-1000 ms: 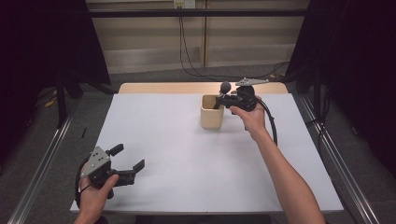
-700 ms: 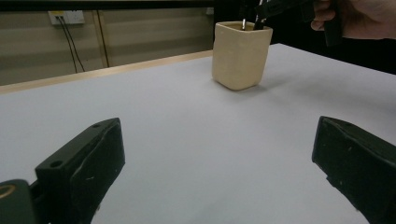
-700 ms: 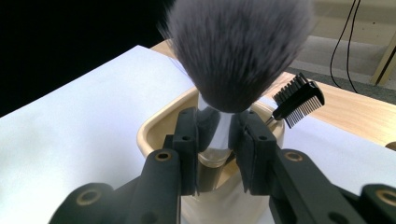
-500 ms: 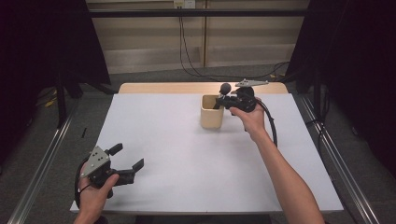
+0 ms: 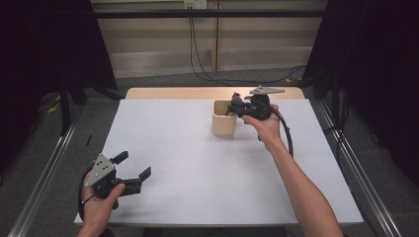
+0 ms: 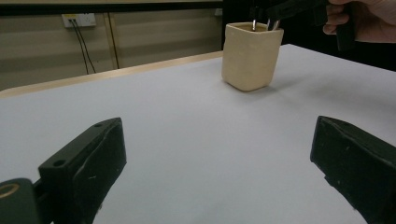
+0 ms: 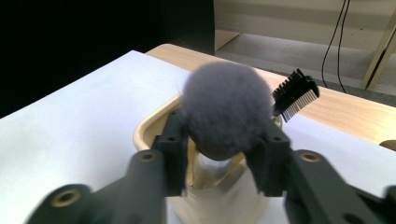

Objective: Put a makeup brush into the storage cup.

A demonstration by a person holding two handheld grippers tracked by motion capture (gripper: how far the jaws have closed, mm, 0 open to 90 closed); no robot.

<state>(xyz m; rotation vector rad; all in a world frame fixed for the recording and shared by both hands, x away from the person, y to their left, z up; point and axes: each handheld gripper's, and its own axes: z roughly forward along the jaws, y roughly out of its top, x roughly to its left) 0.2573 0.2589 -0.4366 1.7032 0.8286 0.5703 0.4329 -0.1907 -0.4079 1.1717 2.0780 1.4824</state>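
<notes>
- Cup (image 5: 224,119): beige, squarish, upright on white table (image 5: 197,163), far side, a bit right of centre; also in left gripper view (image 6: 251,55) and right gripper view (image 7: 154,126).
- Brush head (image 7: 226,111): grey, fluffy, round, sticking up out of cup; sits between R jaws, looks touching both sides, firm pinch or not: can't tell.
- Small black comb tool (image 7: 295,94): also standing in cup, just beside brush head, tilted twd far edge.
- R gripper (image 5: 237,107): held over cup rim from cup's right, jaws reaching over opening; jaws just been opening, now part-spread w/ brush head between.
- R hand (image 5: 264,127): wrapped round gripper body, forearm crossing table from near edge.
- L gripper (image 5: 132,170): near-left corner of table, well apart from cup, jaws spread wide, nothing between; pointing twd cup in left gripper view (image 6: 219,172).
- L hand (image 5: 101,197): gripping handle at near edge.
</notes>
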